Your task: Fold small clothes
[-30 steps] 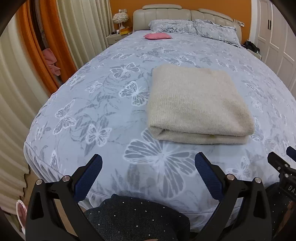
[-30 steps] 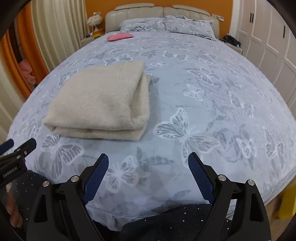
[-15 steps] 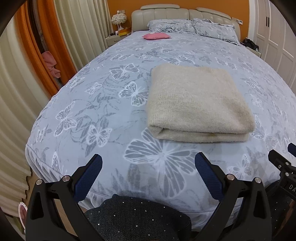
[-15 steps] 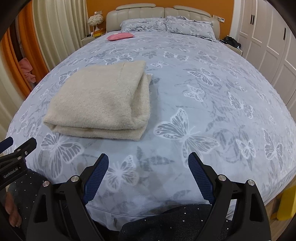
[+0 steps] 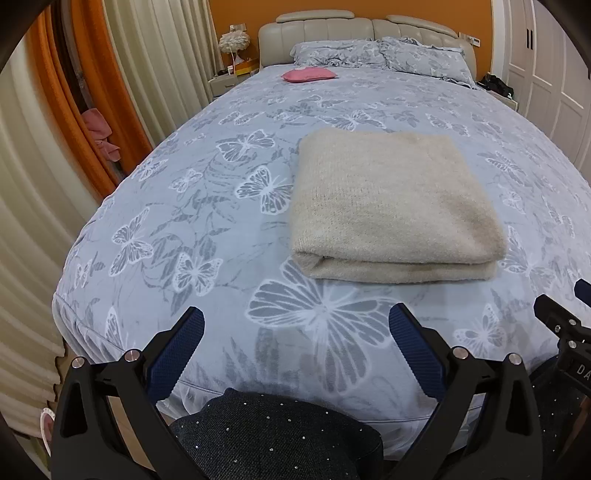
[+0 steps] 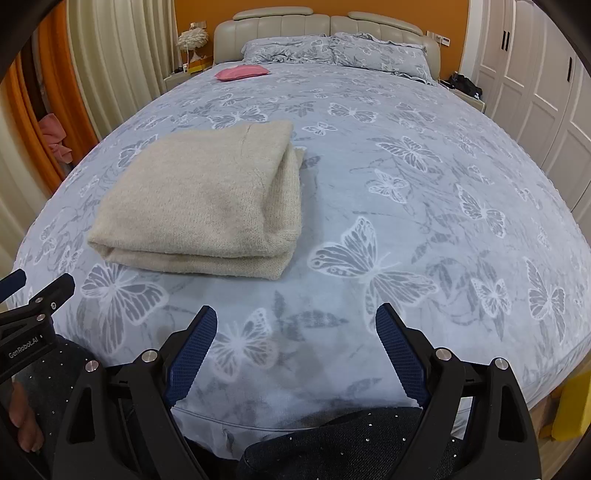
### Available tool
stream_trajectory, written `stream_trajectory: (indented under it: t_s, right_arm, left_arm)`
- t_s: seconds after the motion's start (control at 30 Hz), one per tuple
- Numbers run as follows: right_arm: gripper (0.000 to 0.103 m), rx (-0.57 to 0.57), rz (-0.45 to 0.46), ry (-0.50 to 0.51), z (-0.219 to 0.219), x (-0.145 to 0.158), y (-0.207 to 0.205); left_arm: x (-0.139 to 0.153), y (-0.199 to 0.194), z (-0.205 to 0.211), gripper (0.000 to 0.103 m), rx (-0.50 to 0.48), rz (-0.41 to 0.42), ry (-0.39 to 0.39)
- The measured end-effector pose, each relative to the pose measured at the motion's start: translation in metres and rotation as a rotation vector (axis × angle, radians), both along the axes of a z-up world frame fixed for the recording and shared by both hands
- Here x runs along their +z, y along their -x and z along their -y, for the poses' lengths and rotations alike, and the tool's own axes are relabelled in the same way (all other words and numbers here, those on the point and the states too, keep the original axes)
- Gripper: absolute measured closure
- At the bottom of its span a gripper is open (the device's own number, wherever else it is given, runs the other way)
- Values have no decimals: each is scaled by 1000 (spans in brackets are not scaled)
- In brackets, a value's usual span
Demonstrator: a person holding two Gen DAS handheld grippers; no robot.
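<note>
Two grippers hang at the foot of the bed, both empty. The left gripper (image 5: 295, 332) has its blue-padded fingers (image 5: 177, 350) spread wide over the bedspread edge, and the right gripper (image 6: 295, 328) is spread just as wide, with nothing between its fingers (image 6: 400, 354). Below them the person's dark speckled trousers (image 5: 273, 439) show.

Just beyond, on the butterfly-print bedspread (image 6: 406, 206), lies the beige knit sweater (image 5: 388, 206), already folded into a thick, neat rectangle with its rounded fold facing the grippers and stacked edges on its right side (image 6: 288, 199). It sits left of the bed's middle, apart from both grippers.

Judged from this, the folding looks finished, or close to it. If any step remains, it is a last tidy: squaring the right-hand layers, where one lower edge peeps out. That would be done best by a shallow pinch on that edge only, drawn gently, so the soft knit does not drag the whole stack.

Farther off lie a pink pouch (image 5: 308, 75), two pillows (image 6: 332, 50) and the padded headboard (image 6: 325, 24).
</note>
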State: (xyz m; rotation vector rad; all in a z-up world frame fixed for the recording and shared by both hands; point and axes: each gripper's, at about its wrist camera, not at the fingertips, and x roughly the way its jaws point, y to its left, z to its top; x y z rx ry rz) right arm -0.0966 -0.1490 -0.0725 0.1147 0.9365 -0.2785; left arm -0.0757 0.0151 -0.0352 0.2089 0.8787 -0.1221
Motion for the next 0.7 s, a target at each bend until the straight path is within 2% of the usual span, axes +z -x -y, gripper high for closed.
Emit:
stream_trajectory:
  t_s: [0.3, 0.53, 0.7]
  right_arm:
    - [17, 0, 1, 0, 0, 0, 0]
    - [17, 0, 2, -1, 0, 0, 0]
    - [17, 0, 2, -2, 1, 0, 0]
  left_arm:
    - [2, 5, -2, 5, -10, 20, 41]
    - [4, 9, 3, 5, -22, 41, 31]
    - [2, 9, 7, 5, -10, 37, -14]
